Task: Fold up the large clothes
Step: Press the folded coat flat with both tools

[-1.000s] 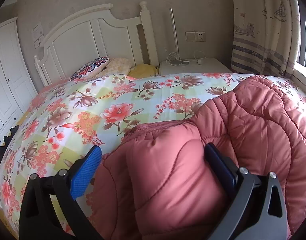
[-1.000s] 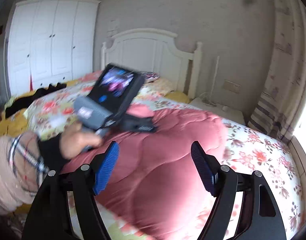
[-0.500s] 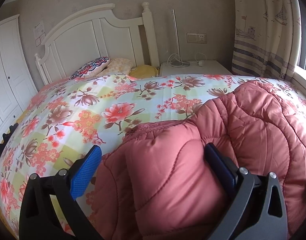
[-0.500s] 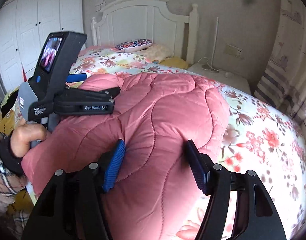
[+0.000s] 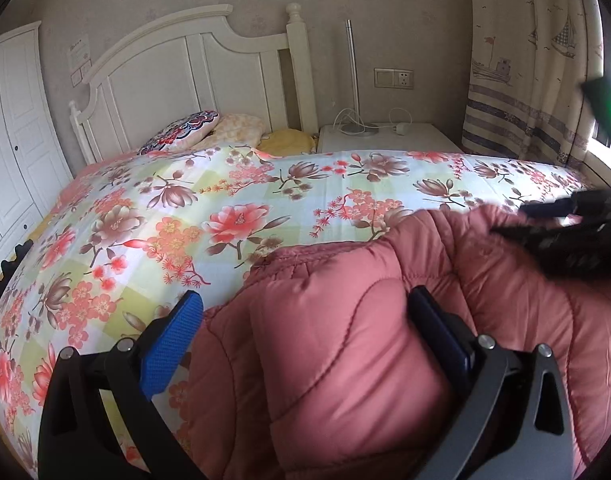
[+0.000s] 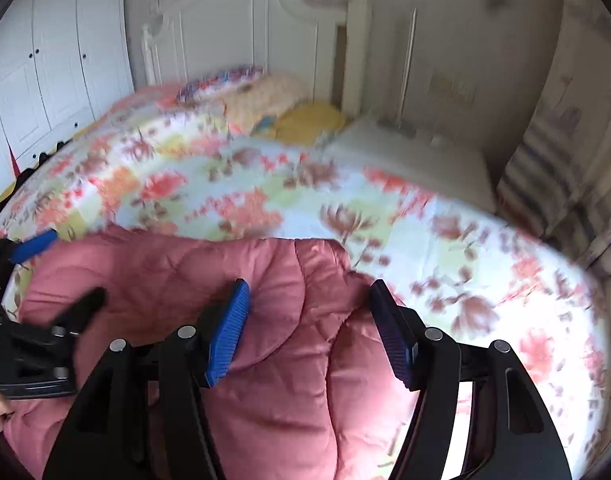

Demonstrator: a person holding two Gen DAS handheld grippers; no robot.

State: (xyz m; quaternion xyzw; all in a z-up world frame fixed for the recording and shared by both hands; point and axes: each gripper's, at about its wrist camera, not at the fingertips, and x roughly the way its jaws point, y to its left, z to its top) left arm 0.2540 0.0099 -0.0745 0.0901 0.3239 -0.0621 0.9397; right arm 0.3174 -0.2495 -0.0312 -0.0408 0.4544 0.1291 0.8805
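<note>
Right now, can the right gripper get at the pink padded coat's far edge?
Probably yes. The right gripper already straddles a fold of the pink padded coat near that edge; only bare floral bedspread lies beyond. The left gripper sits off to the side.

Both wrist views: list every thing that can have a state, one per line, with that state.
Pink quilted coat: bunched on the bed, puffy folds between both grippers' fingers.
Left gripper: jaws spread around a thick coat fold; grip cannot be told.
Right gripper: jaws have just been closing, coat fold between them.
Floral bedspread: spread flat.
Wardrobe: doors shut.
Curtain: hanging drawn beside the window.
Cable: lying loose on the nightstand.
</note>
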